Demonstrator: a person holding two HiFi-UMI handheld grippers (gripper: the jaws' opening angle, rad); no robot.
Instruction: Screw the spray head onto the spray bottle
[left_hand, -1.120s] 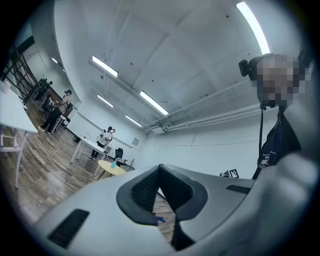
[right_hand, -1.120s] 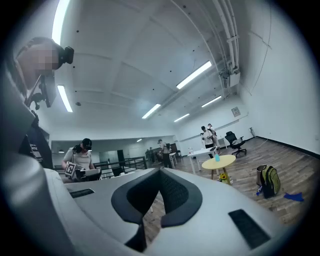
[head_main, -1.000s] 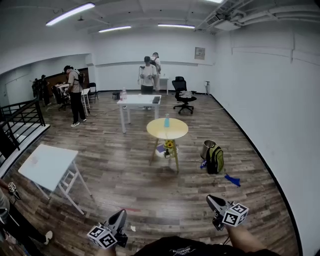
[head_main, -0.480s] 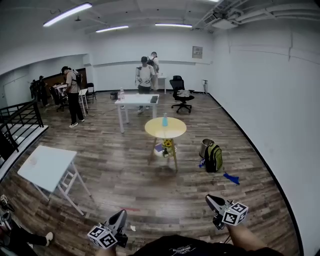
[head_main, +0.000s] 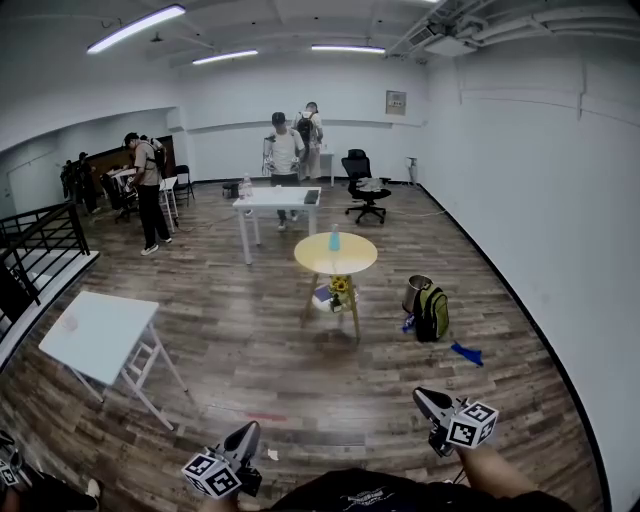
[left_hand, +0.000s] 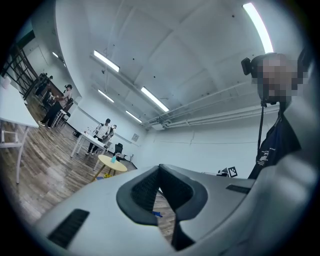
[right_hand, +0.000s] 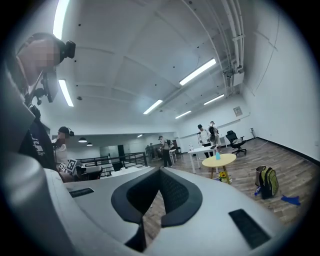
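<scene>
Wood floor (head_main: 250, 350) of a wide hall, round yellow tabletop (head_main: 312, 262) at 12 o'clock carrying the blue spray bottle (head_main: 334, 240). Left gripper (head_main: 250, 432) at 7 o'clock, right gripper (head_main: 421, 398) at 5 o'clock, both closed, empty, well apart from it. Likely hazard: toppling the bottle by arriving with jaws unopened.

A round yellow table (head_main: 352, 263) carries a blue bottle (head_main: 334, 240).

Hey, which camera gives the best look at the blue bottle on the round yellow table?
The head view: the blue bottle stands upright mid-frame on the round yellow table, unobstructed though far off. The right gripper view shows it smaller; the left gripper view shows it only as a tiny speck.
</scene>
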